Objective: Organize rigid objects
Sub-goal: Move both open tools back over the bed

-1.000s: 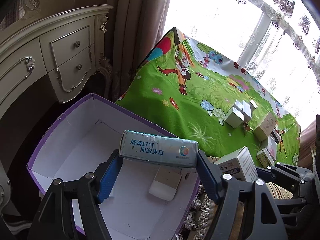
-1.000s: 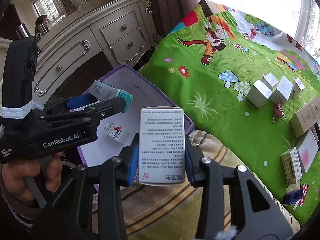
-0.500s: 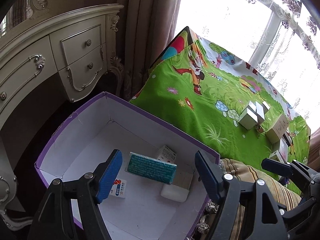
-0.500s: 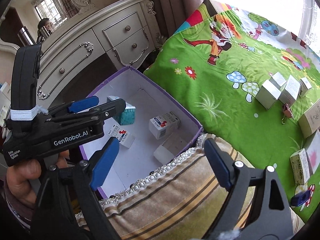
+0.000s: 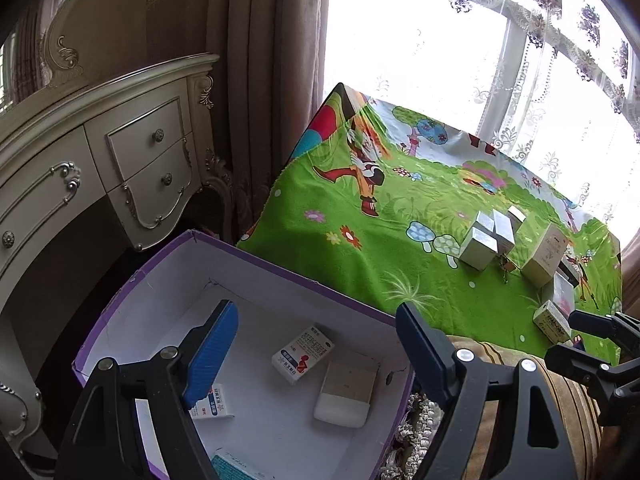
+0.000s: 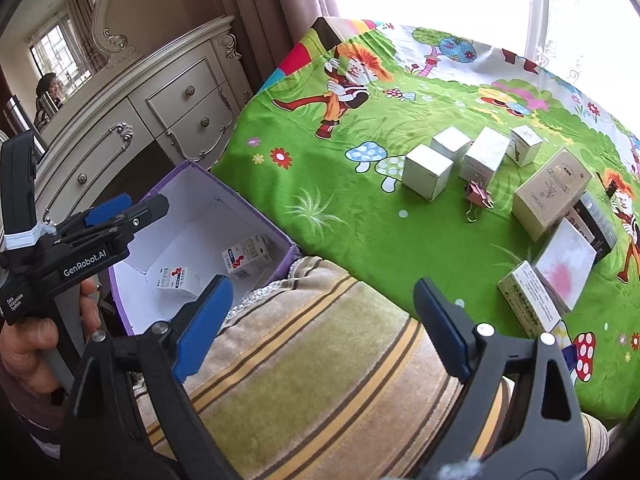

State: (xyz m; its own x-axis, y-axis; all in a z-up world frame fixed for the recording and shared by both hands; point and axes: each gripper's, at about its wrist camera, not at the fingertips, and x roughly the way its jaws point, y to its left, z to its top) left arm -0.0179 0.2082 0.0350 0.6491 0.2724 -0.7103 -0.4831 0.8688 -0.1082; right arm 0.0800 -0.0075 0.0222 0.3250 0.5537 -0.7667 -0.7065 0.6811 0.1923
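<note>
A purple box (image 5: 280,268) with a white inside holds a blue-and-white medicine box (image 5: 302,354), a plain white box (image 5: 346,394), another medicine box (image 5: 210,402) and a teal box (image 5: 234,468). My left gripper (image 5: 316,312) hangs over it, jaws opening with nothing between them. My right gripper (image 6: 322,286) is over a striped cushion (image 6: 320,360), jaws also opening and empty. On the green cartoon cloth (image 6: 360,220) lie several small boxes, among them white cubes (image 6: 426,172), a beige box (image 6: 550,192) and a small green-printed box (image 6: 528,300).
A cream dresser (image 5: 132,160) with drawers stands left of the purple box, with brown curtains behind. A pink binder clip (image 6: 478,196) lies among the boxes on the cloth. A hand (image 6: 28,348) holds the left gripper (image 6: 136,206) at the left of the right wrist view.
The left gripper let go of the teal box and the right one of a white medicine box; both boxes now lie in the purple box. The right gripper swung right, towards the cloth.
</note>
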